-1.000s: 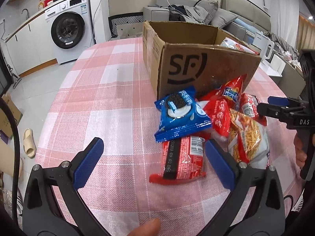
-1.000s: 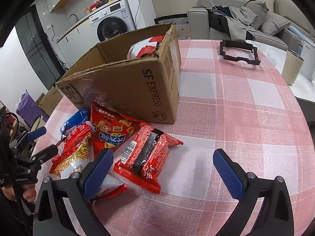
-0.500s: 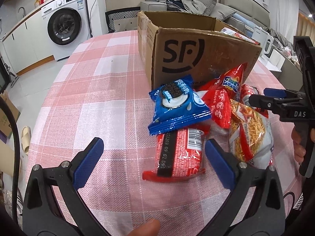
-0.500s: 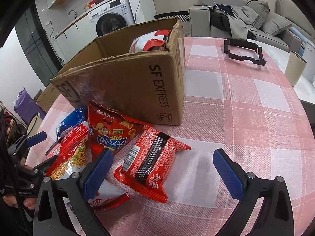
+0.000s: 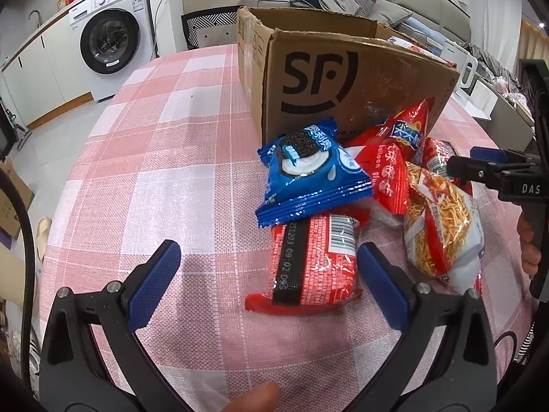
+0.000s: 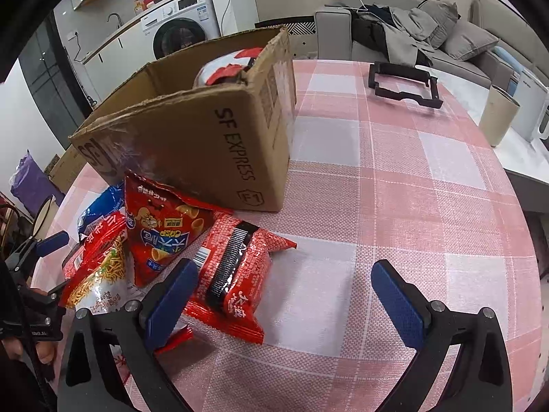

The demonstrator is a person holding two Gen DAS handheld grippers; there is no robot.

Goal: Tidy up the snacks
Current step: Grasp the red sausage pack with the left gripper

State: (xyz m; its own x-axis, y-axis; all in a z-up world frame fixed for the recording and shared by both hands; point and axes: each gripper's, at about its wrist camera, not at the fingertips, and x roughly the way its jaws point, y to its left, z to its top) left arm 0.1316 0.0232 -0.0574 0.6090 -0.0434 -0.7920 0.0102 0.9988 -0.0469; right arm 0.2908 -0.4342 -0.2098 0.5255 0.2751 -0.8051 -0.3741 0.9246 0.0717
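A pile of snack packs lies against an open cardboard box [image 5: 343,79] [image 6: 206,144] on the pink checked table. A blue cookie pack [image 5: 308,171] rests on a red noodle pack [image 5: 312,264]. Beside them lie a red crisp bag [image 6: 161,226] [image 5: 405,134], a noodle-stick bag [image 5: 442,230] [image 6: 96,274] and another red noodle pack [image 6: 236,274]. My left gripper [image 5: 267,267] is open, just short of the red noodle pack. My right gripper [image 6: 284,288] is open over the other red pack. Each gripper shows in the other's view: right gripper [image 5: 494,168], left gripper [image 6: 37,250].
A snack bag [image 6: 233,65] sits inside the box. A black frame [image 6: 405,86] lies on the far table. A beige cup [image 6: 497,116] and white appliance stand on a counter at right. A washing machine [image 5: 109,37] and sofa [image 6: 429,34] lie beyond.
Both grippers have moved closer to the snack pile and the box. The packs now fill more of each view. Both stay open.
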